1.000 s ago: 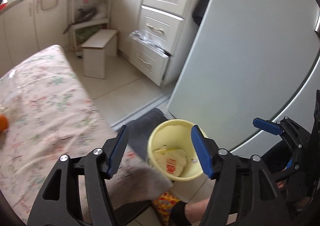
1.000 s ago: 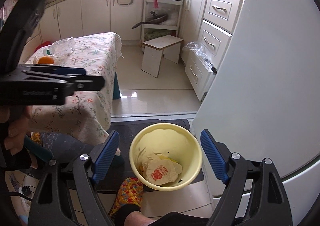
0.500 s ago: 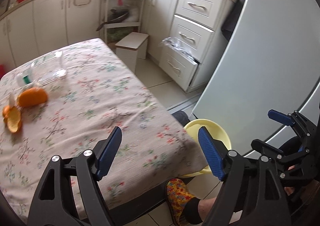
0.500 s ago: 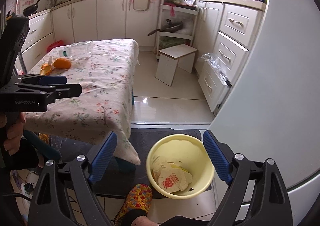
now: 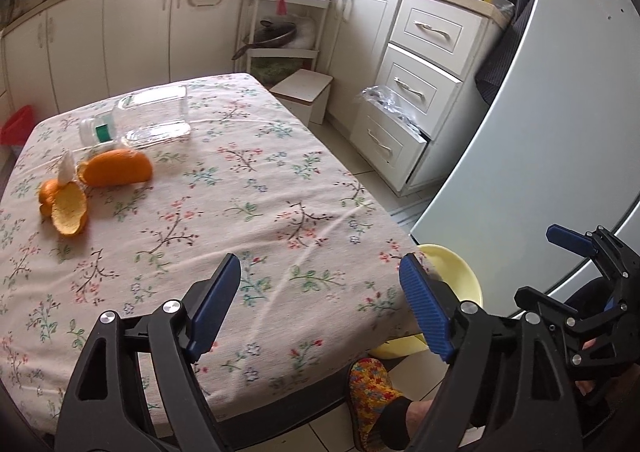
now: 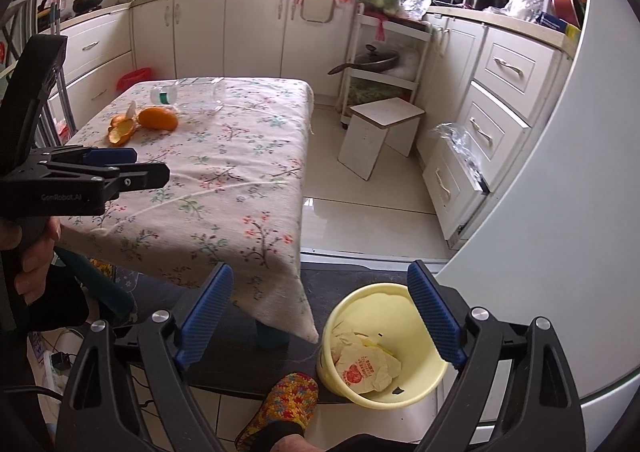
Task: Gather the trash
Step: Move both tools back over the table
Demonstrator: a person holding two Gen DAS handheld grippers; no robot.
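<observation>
A: Left wrist view first: my left gripper hangs over the near edge of the flowered table, jaws widening, nothing between them.

B: Where's the trash?

A: Orange peels and an orange half lie well ahead and to its left; a clear plastic bottle lies on its side just beyond them.

B: And the other side?

A: My right gripper is released, empty. The yellow bin sits on the floor right under its right finger, a crumpled wrapper inside. A patterned slipper is just beside the bin.
</observation>
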